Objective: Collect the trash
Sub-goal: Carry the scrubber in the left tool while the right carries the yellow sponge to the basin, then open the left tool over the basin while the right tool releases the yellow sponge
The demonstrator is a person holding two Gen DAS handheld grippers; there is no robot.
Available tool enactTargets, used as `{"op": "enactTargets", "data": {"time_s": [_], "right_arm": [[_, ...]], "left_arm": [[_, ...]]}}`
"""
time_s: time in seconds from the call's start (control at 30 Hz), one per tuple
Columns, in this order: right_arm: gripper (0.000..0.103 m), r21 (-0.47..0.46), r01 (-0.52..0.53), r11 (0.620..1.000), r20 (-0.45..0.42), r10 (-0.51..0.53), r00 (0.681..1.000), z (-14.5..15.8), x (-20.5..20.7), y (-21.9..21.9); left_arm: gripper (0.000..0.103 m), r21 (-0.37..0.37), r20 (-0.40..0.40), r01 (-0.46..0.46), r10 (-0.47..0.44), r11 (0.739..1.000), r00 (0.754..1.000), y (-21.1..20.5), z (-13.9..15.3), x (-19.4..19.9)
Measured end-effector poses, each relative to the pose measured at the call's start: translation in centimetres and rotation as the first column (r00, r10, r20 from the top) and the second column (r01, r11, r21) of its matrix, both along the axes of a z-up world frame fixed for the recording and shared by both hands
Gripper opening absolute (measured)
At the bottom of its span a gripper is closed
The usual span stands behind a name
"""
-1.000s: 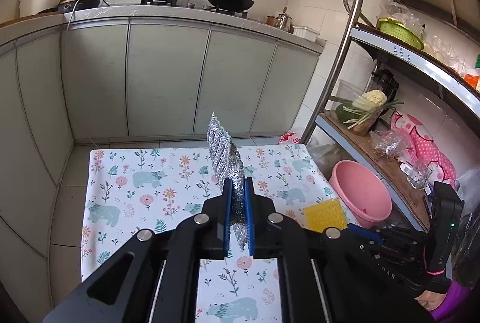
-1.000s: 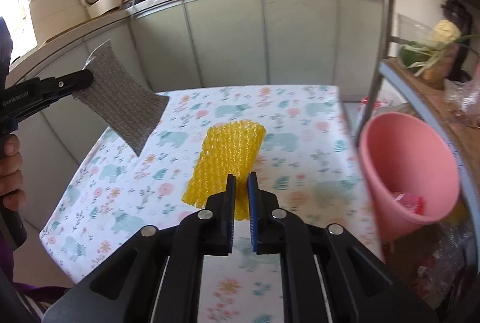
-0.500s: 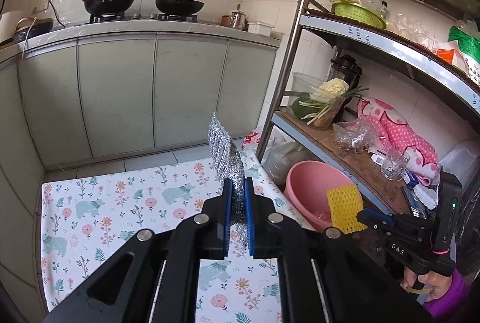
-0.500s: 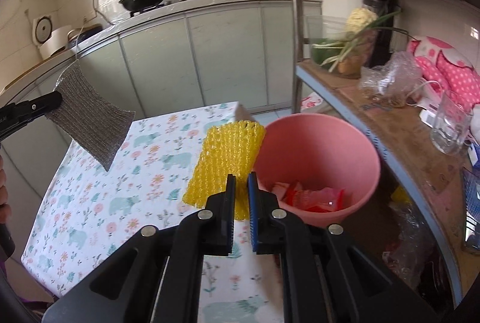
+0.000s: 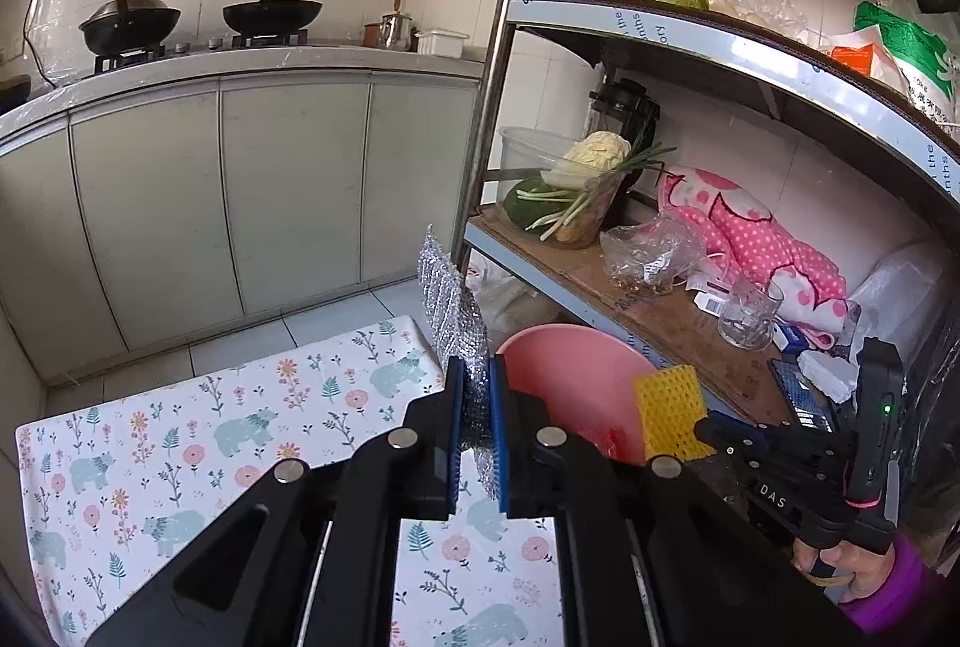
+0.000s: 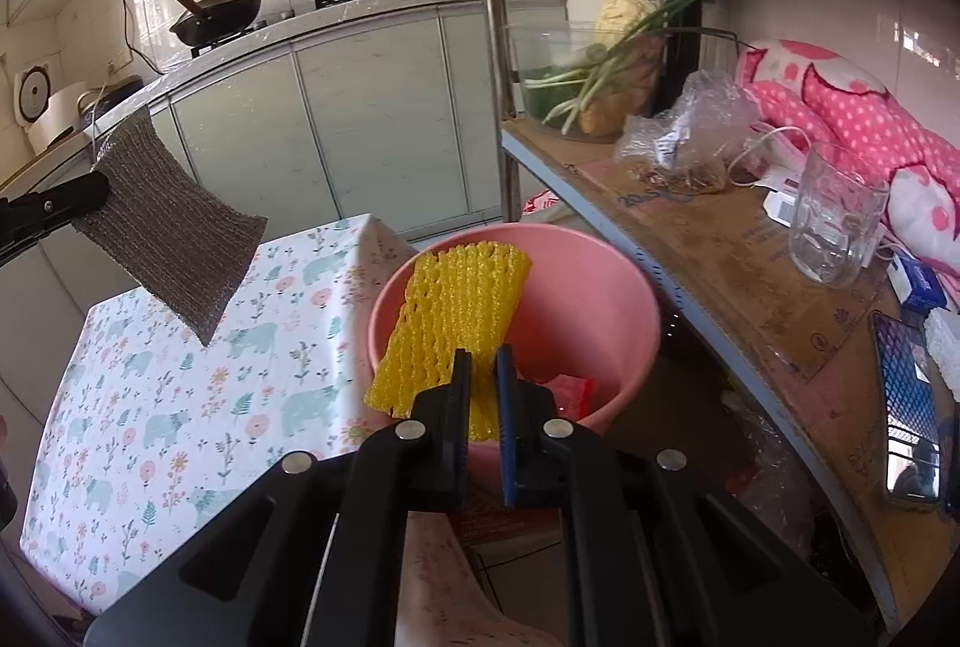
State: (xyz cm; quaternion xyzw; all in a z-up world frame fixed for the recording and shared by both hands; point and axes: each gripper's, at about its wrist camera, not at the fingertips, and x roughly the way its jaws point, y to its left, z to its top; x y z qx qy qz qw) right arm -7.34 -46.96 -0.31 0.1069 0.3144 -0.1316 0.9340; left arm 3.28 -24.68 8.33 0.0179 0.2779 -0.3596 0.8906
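Observation:
My left gripper is shut on a silver mesh scouring pad, held up edge-on above the table's right end. In the right wrist view the same silver pad hangs flat from the left gripper over the flowered tablecloth. My right gripper is shut on a yellow foam net, which hangs over the mouth of a pink basin. Red scraps lie inside the basin. From the left wrist view the yellow net sits beside the pink basin, at the tip of the right gripper.
A metal shelf rack stands right of the basin with a glass mug, plastic bags, vegetables and a pink spotted cloth. Its upright pole rises just behind the pad. Counter cabinets with woks stand behind.
Both grippers have swung to the right with their loads. The yellow net went from above the tablecloth to above the pink basin; the silver pad now hangs near the table's right end.

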Motion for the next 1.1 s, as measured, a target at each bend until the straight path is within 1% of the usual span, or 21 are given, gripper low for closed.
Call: {"op": "enactTargets", "data": {"time_s": [0.2, 0.4, 0.57, 0.77, 1.1], "right_arm": [[0.009, -0.014, 0.021, 1.000, -0.015, -0.021, 1.000, -0.6, 0.5, -1.3], [0.009, -0.016, 0.042, 0.999, -0.033, -0.042, 0.999, -1.7, 1.3, -2.4], [0.009, -0.018, 0.050, 0.999, -0.061, -0.051, 0.997, -2.9, 2.3, -3.2], [0.009, -0.015, 0.049, 0.999, -0.096, -0.051, 0.994, -4.3, 3.8, -3.7], [0.009, -0.015, 0.063, 0.998, -0.148, -0.064, 0.987, -6.6, 5.7, -4.4]], "left_arm": [[0.007, 0.002, 0.008, 0.061, -0.061, 0.998, 0.998, -3.7, -0.4, 0.3], [0.007, 0.019, -0.008, 0.108, -0.108, 0.994, 0.994, -7.1, -1.7, 0.9], [0.007, 0.039, -0.037, 0.122, -0.121, 0.992, 0.992, -9.4, -3.5, 1.7], [0.007, 0.086, -0.066, 0.136, -0.131, 0.987, 0.989, -11.7, -5.9, 2.4], [0.008, 0.150, -0.136, 0.149, -0.129, 0.977, 0.982, -13.9, -10.3, 3.5]]}}
